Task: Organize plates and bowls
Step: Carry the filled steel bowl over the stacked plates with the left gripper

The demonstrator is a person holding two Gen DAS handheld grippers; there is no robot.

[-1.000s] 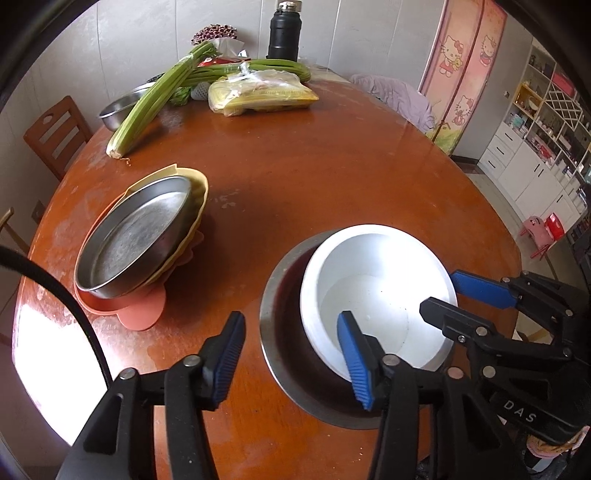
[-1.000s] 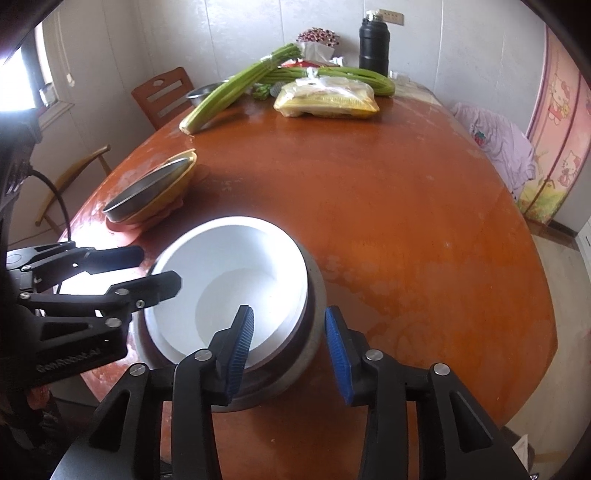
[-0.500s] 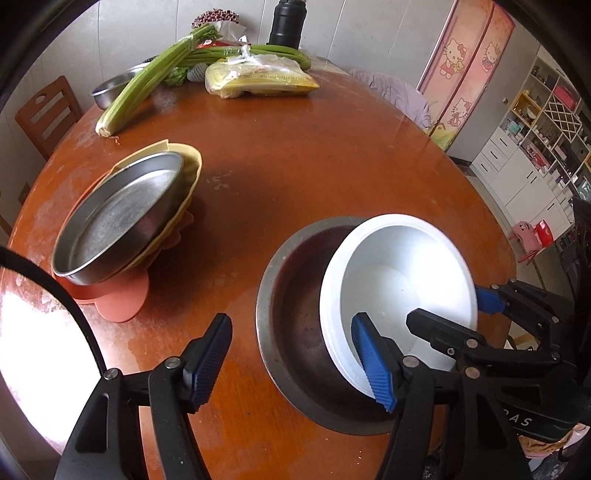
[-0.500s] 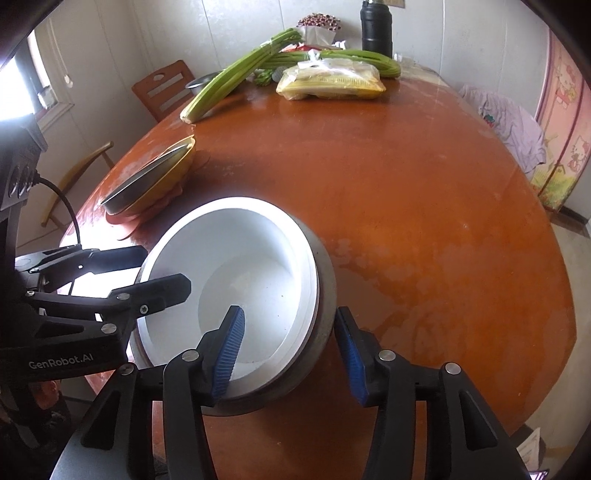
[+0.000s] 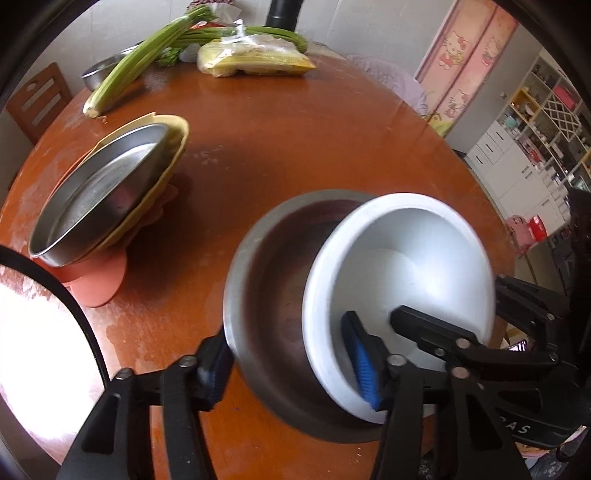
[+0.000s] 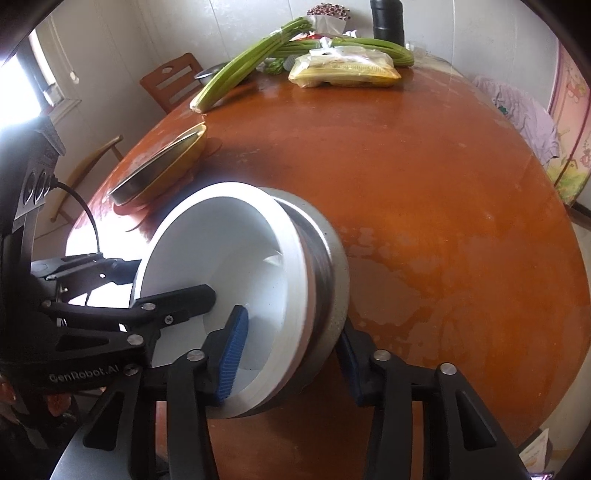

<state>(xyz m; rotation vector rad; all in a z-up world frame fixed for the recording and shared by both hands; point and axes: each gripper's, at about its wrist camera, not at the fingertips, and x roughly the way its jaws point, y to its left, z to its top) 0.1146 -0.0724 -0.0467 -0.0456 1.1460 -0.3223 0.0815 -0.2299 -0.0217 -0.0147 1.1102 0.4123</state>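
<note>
Sitting inside the steel bowl (image 5: 269, 295) is the white bowl (image 5: 417, 254), and both are tipped up on their sides in the lower middle of the left wrist view. The left gripper (image 5: 291, 365) is wide apart, with one blue pad outside the steel bowl's wall and the other inside the white bowl, so it is grasping both bowls together. The right gripper (image 6: 291, 350) does the same from the other side: one pad is inside the white bowl (image 6: 229, 266) and one is behind the steel bowl (image 6: 332, 273).

At the left of the left wrist view, a steel plate (image 5: 99, 195) lies tilted in a yellow dish (image 5: 177, 140), on top of a pink mat (image 5: 99, 284). All this is on the round brown bench (image 5: 295, 140).

Far back at the top of the frame are long green stalks (image 5: 144, 55), a yellow bag (image 5: 255, 59) and a black bottle (image 5: 280, 14).
</note>
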